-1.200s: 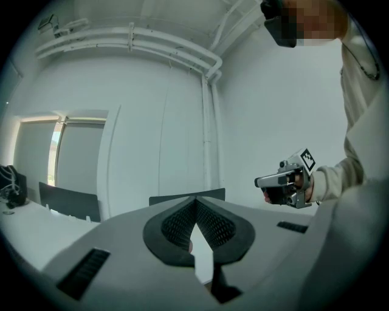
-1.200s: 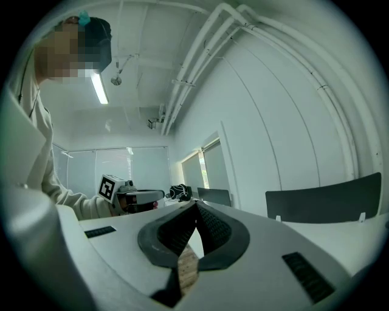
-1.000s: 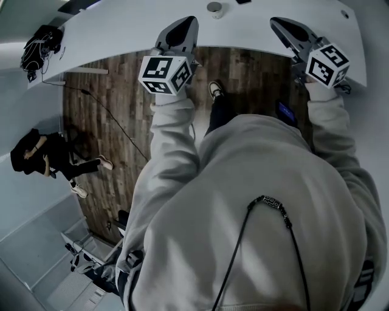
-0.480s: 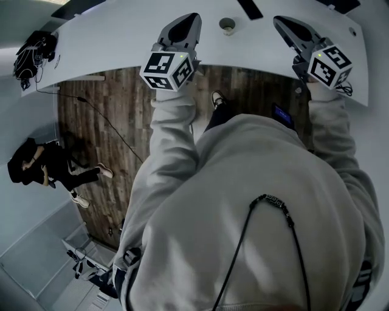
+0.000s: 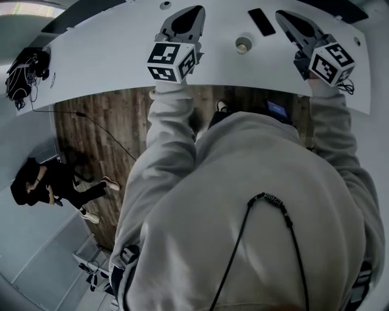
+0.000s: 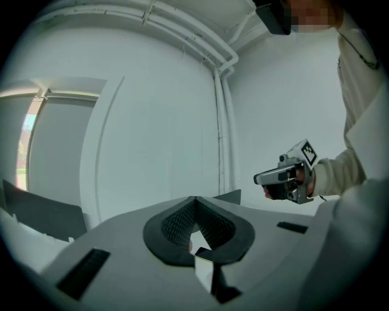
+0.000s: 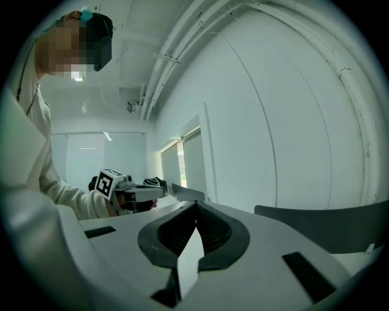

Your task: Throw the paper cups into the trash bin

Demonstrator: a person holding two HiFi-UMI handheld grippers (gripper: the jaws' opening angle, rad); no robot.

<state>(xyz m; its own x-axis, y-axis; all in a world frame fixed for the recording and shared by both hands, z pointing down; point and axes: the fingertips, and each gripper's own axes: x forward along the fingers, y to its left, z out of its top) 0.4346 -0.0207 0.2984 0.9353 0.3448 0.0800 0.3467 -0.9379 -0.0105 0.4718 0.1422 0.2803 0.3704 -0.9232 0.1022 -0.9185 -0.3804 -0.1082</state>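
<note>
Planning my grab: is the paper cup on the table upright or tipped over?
Upright, apparently: the paper cup shows its round mouth from above on the table.

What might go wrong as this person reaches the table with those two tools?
The left hand-held gripper and right hand-held gripper are both shut; pushed forward so, either might topple the paper cup on the table. A dark flat object lies near the cup and may get bumped.
</note>
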